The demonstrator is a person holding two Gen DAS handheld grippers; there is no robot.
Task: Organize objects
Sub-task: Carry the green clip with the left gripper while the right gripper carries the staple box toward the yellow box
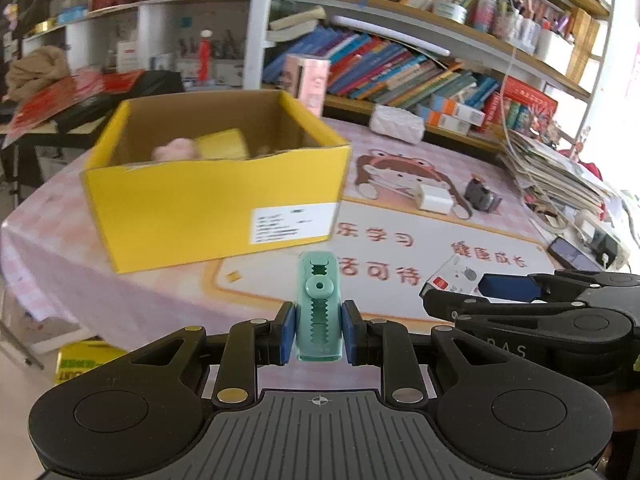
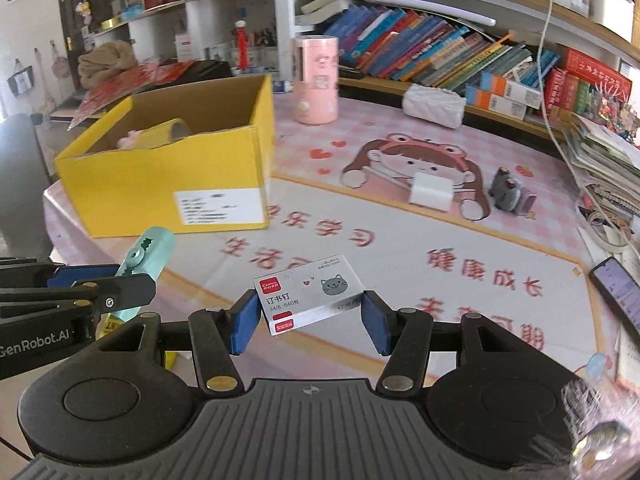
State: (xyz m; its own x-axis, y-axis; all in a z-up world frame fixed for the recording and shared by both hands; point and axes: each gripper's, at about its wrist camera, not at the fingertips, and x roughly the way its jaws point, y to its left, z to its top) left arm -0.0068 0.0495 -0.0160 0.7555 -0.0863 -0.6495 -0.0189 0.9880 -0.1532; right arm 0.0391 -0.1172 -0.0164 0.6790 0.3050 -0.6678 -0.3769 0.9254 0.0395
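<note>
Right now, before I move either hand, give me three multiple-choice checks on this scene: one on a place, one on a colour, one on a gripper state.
1. Where is the staple box?
A. inside the carton
B. on the table mat between the right gripper's fingers
C. on the bookshelf

2. What colour is the carton?
A. yellow
B. blue
C. white

3. What is the left gripper doing?
A. open and empty
B. shut on the mint green clip
C. shut on the phone

Answers:
1 B, the right gripper has a pad on each side of it, gaps showing.
2 A, its outer walls are yellow.
3 B, both pads press the mint green clip.
</note>
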